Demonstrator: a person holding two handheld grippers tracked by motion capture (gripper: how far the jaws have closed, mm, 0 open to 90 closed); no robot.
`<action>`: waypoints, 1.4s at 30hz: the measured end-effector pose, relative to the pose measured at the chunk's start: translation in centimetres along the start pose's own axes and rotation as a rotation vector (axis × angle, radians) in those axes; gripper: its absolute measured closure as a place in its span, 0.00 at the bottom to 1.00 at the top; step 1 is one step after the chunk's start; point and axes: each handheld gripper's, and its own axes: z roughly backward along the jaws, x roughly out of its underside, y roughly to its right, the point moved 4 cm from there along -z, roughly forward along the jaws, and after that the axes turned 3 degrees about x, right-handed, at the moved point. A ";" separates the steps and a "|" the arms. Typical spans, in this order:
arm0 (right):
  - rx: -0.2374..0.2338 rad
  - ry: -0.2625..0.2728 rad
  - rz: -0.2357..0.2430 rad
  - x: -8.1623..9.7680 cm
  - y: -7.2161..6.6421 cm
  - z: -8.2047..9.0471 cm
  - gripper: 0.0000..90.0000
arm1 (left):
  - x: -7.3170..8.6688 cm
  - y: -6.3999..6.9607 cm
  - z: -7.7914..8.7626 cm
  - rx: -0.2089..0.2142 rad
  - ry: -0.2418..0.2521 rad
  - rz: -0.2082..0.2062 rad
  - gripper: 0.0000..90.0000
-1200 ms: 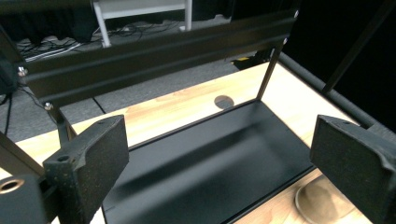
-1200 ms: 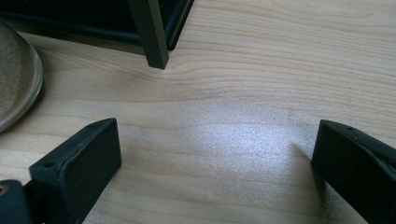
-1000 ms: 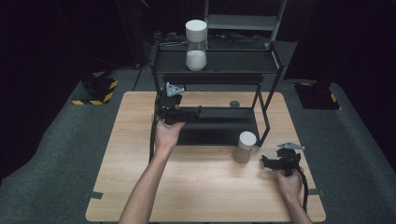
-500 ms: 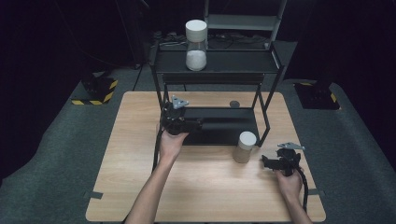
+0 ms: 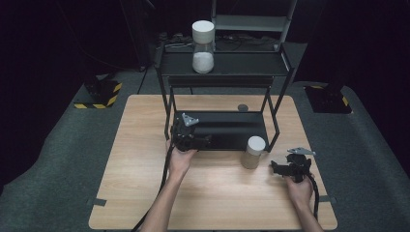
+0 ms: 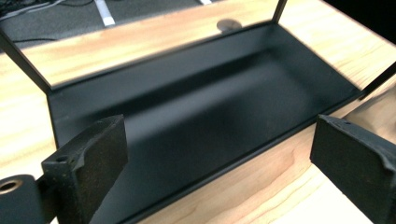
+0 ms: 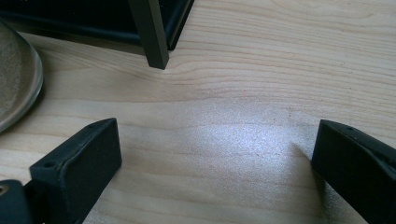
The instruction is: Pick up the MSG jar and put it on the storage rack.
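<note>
Surface: wooden table (image 5: 145,145), black rack (image 5: 227,130) on it.
Room: dark, grey floor (image 5: 58,159).
Left gripper (image 5: 205,141): wide open, empty, at rack's lower shelf.
Right gripper (image 5: 273,167): wide open, empty, beside jar (image 5: 253,152).

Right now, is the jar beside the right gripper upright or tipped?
Upright: the jar stands on the table, white lid on top.

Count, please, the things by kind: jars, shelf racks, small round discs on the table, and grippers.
Clear glass jars with white lids and pale powder inside: 2, one on the top shelf, one on the wooden table
Black metal two-level shelf rack: 1
Small grey round disc: 1
Black two-jaw grippers: 2, left, right
Total: 6
</note>
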 end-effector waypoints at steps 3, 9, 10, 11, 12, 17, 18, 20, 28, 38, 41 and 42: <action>0.000 0.000 0.001 0.0 0.0 0.0 0.01 | 0.6 0.1 -0.6 -0.008 -0.019 0.002 0.05; -0.001 -0.001 0.000 0.0 0.0 0.0 0.01 | 1.9 0.5 -2.0 -0.024 -0.043 -0.005 0.05; 0.000 0.000 -0.001 0.0 0.0 0.0 0.01 | 2.1 0.6 -2.2 -0.025 -0.047 -0.005 0.05; 0.000 -0.002 0.000 0.0 0.0 0.0 0.01 | 2.3 0.7 -2.3 -0.027 -0.052 -0.008 0.05; 0.000 -0.002 0.000 0.0 0.0 0.0 0.01 | 2.7 0.8 -2.7 -0.031 -0.062 -0.011 0.05; 0.000 -0.002 0.000 0.0 0.0 0.0 0.01 | 4.0 0.8 -3.6 -0.032 -0.078 0.012 0.05; 0.000 -0.002 0.000 0.0 0.0 0.0 0.01 | 4.3 0.9 -3.8 -0.032 -0.082 0.017 0.05; 0.000 -0.001 0.001 0.0 0.0 0.0 0.01 | 4.5 1.0 -4.0 -0.036 -0.087 0.017 0.05; 0.000 -0.002 0.000 0.0 0.0 0.0 0.01 | 6.3 1.4 -5.3 -0.067 -0.110 0.025 0.05; 0.000 -0.002 -0.003 0.0 0.0 0.0 0.01 | 7.6 1.7 -5.8 -0.074 -0.117 0.035 0.05; 0.000 -0.002 -0.003 0.0 0.0 0.0 0.01 | 7.8 1.9 -6.0 -0.080 -0.133 0.012 0.05; 0.000 -0.002 -0.003 0.0 0.0 0.0 0.01 | 7.8 1.9 -6.0 -0.080 -0.133 0.012 0.05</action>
